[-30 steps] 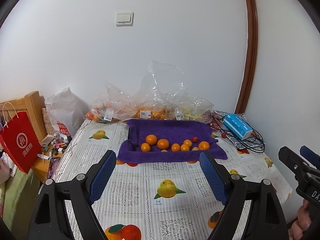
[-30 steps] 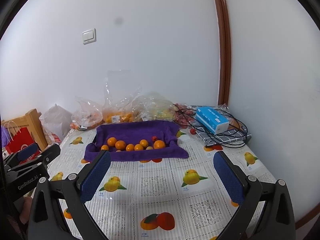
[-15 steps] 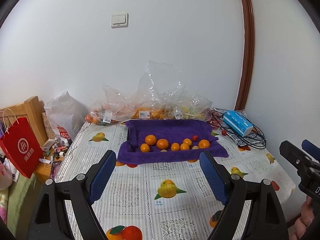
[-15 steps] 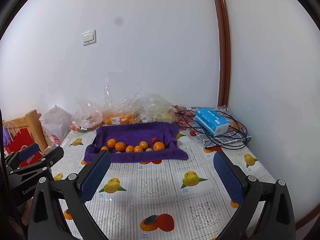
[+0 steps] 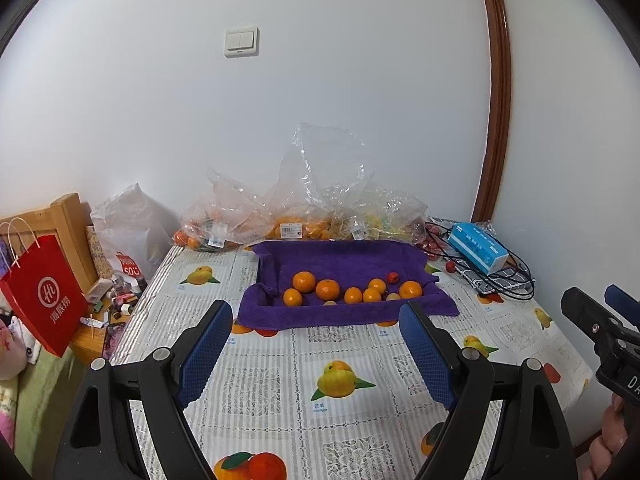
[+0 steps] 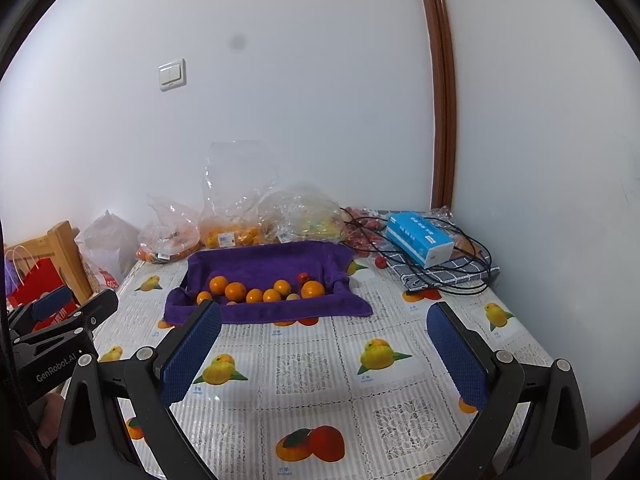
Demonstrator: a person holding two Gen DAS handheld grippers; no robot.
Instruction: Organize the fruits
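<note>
A tray lined with a purple towel (image 5: 344,258) (image 6: 276,258) sits mid-table and holds several oranges (image 5: 327,289) (image 6: 235,291), a small red fruit (image 5: 393,277) (image 6: 303,277) and small pale fruits. Clear plastic bags of fruit (image 5: 292,224) (image 6: 236,232) lie behind it against the wall. My left gripper (image 5: 316,352) is open and empty, above the table in front of the tray. My right gripper (image 6: 324,354) is open and empty, also short of the tray. Each gripper shows at the edge of the other's view.
A blue tissue box (image 5: 478,246) (image 6: 420,238) and black cables (image 6: 460,264) lie at the back right on a checked cloth. A loose red fruit (image 6: 380,262) lies near them. A red paper bag (image 5: 44,292) and a cluttered wooden stand are left of the table. The tablecloth has fruit prints.
Both grippers have drifted slightly; the views shift a little, with the tray sitting a bit lower and nearer in the left wrist view. Both grippers stay open and empty.
</note>
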